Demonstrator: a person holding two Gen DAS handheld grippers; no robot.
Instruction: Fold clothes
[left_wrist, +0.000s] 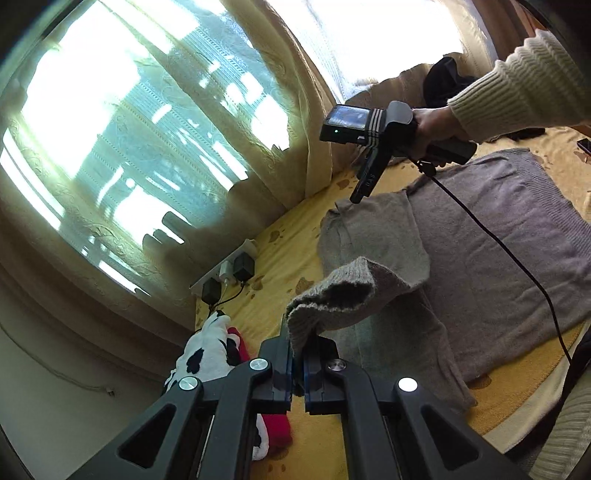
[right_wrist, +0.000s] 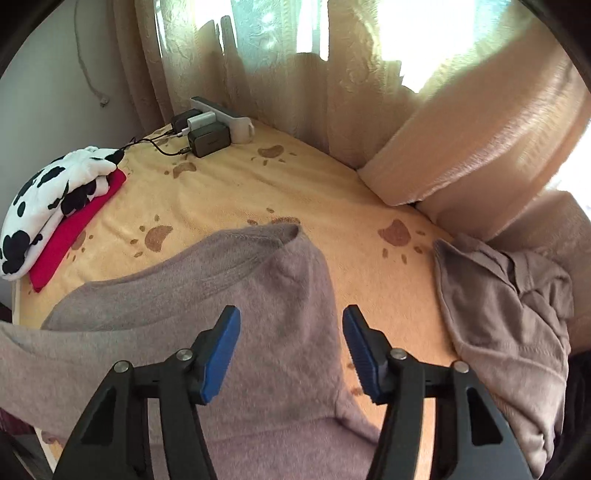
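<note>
A grey-mauve knit sweater lies spread on the yellow paw-print bedspread. My left gripper is shut on the sweater's sleeve cuff, lifted off the bed with the cuff's opening facing the camera. In the right wrist view my right gripper stands open above the sweater, blue pads apart and nothing pressed between them. The left wrist view shows the right gripper held by a hand in a cream knit sleeve, pointing down near the sweater's far shoulder.
A folded black-spotted white garment rests on a red one at the bed's corner. A power strip with chargers sits by the curtain. A beige cushion and a crumpled taupe garment lie right. A black cable crosses the sweater.
</note>
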